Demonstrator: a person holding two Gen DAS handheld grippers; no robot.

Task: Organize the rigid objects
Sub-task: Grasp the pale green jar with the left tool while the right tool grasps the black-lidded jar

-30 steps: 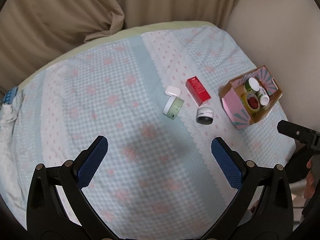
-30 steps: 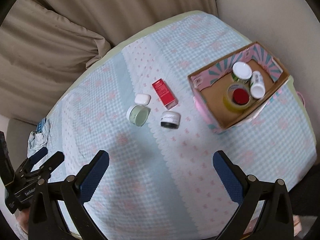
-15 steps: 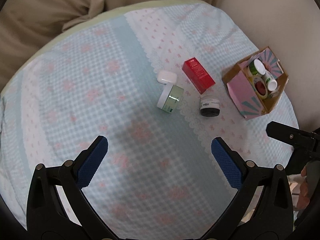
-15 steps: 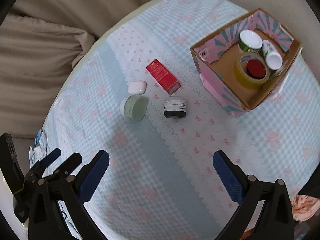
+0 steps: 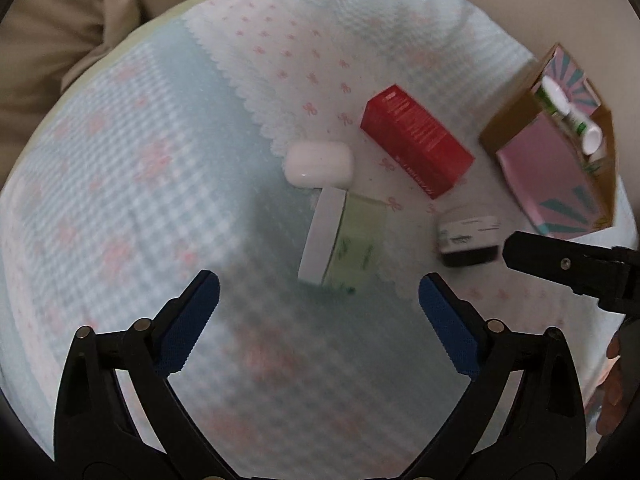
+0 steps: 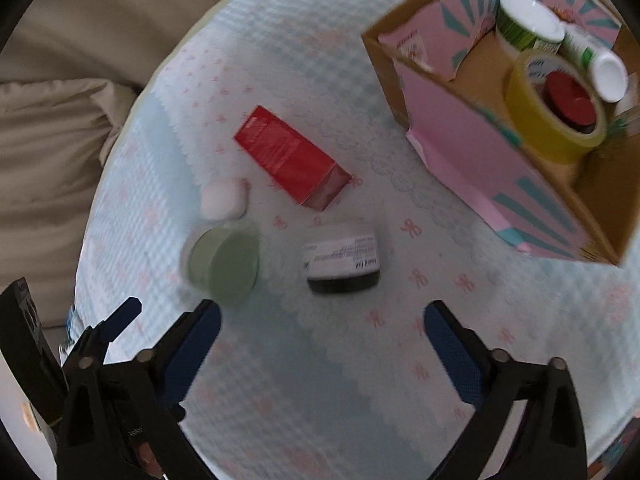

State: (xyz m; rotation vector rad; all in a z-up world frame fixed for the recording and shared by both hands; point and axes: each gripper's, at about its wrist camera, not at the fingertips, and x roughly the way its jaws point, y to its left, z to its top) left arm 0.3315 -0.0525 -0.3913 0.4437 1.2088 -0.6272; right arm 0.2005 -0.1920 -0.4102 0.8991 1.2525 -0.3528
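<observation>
Right wrist view: black-lidded jar label blurred, unreadable; right claw wide, left claw wide.

The print on the black jar is smeared by blur and cannot be read. In the left view that jar's right edge is hidden behind the right gripper. The box is cut off at the frame's right edge.

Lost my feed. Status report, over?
Left gripper open over green jar. Right gripper open near black jar. Red box, white case outside carton. Nothing blocking.
</observation>
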